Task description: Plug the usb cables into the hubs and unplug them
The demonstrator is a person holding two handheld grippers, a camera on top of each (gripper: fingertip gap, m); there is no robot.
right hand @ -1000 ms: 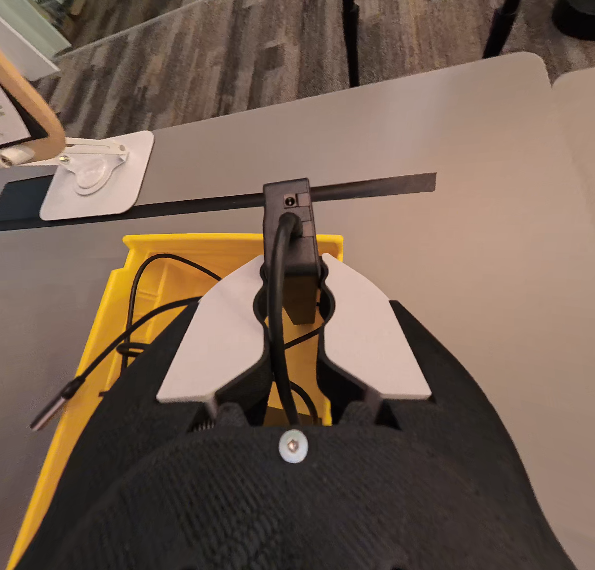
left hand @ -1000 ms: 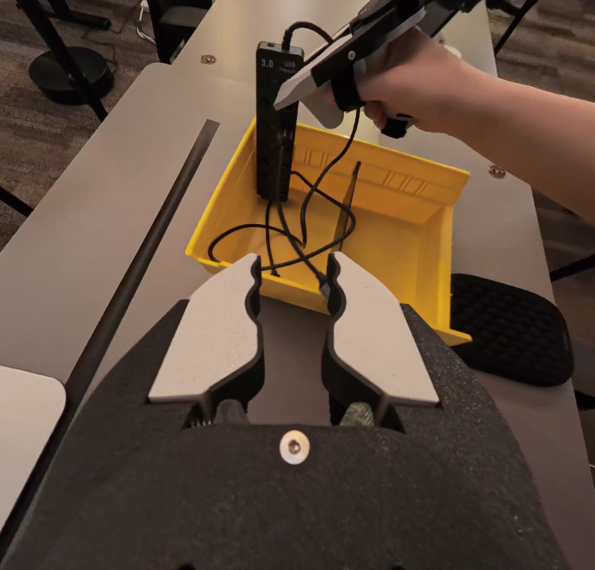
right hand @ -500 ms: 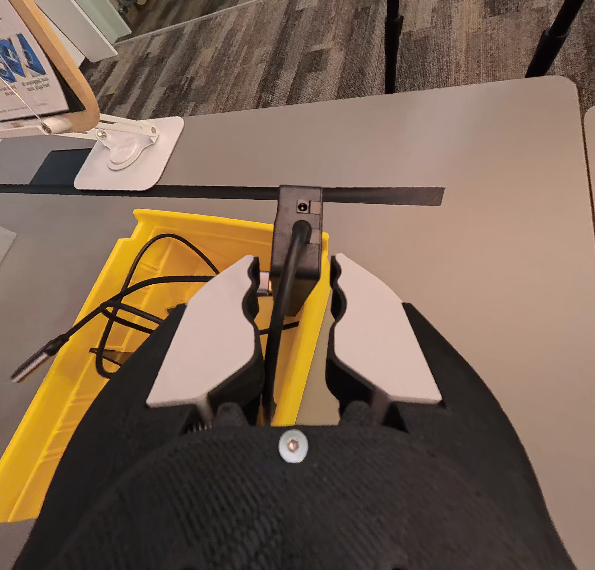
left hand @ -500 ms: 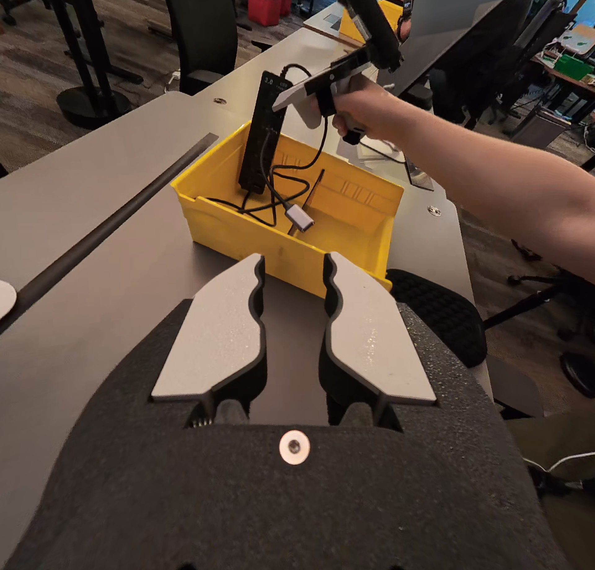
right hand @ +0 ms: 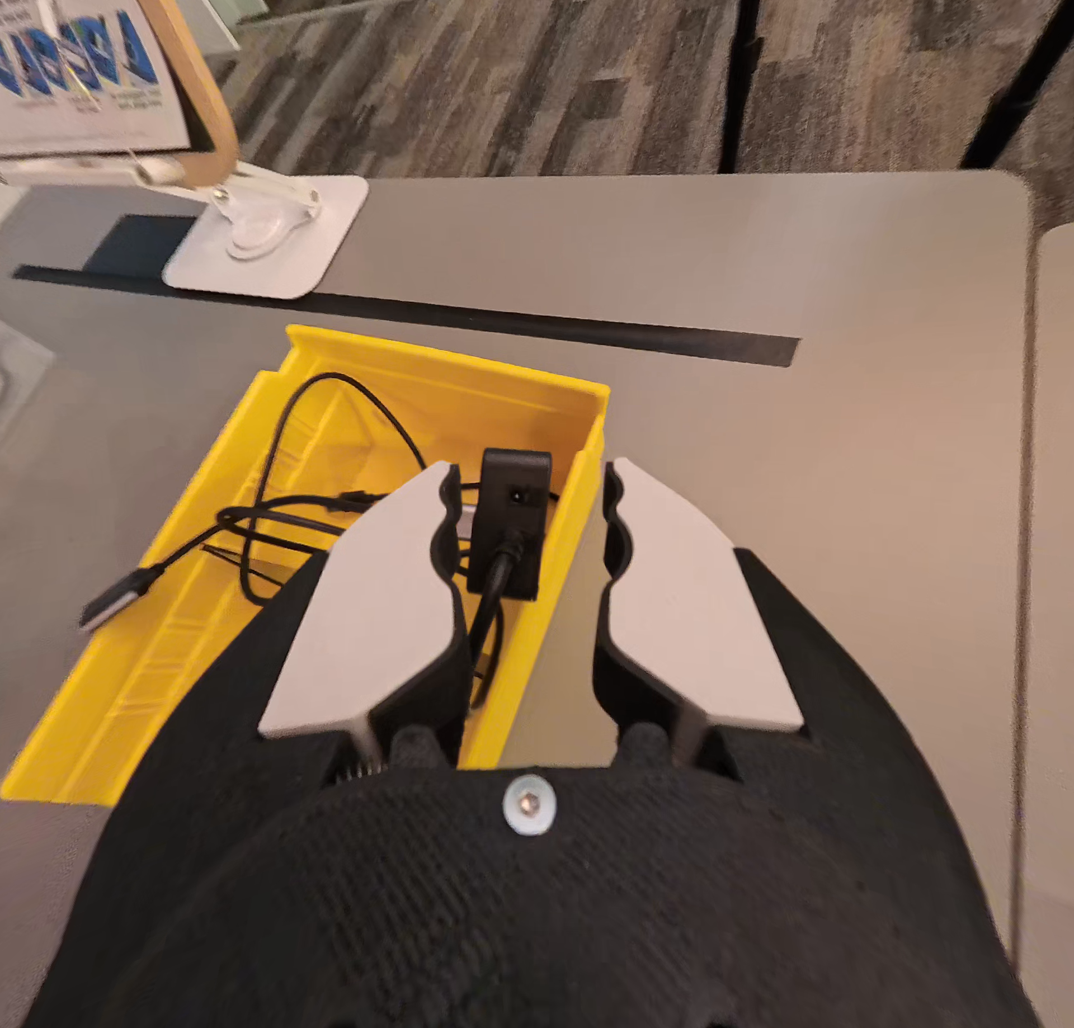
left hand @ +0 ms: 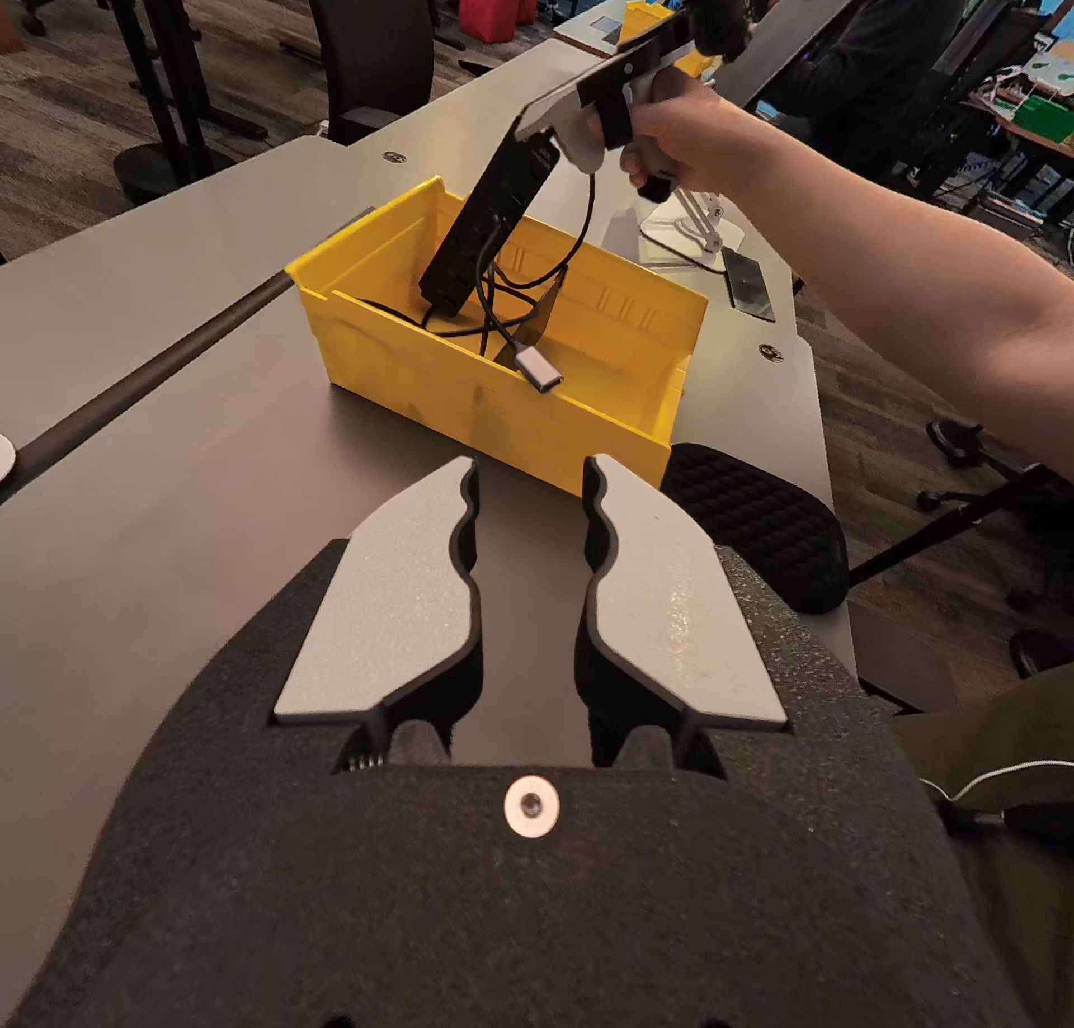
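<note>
Letting go: my right tongs (right hand: pixel 526 520) stand wide, their tips to either side of the top end of the black hub (right hand: pixel 511 526) without pinching it.
Hub: it leans tilted in the yellow bin (left hand: pixel 587 436), lower end down inside, upper end up by my right tongs; I cannot tell whether one finger touches it.
Cables: black leads (left hand: pixel 511 303) loop in the bin; one silver plug (left hand: pixel 537 368) lies loose over the near rim, another cable sits in the hub's top end.
Left tongs (left hand: pixel 530 474): parted a moderate way, empty, over the bare tabletop (left hand: pixel 174 535) short of the bin.
Step, as I judge it: setting the hub back down, the plugging round looks closed or between rounds.
Next move: bring my left tongs forward to the silver plug, narrow on its shell, and steady the hub with the right.
</note>
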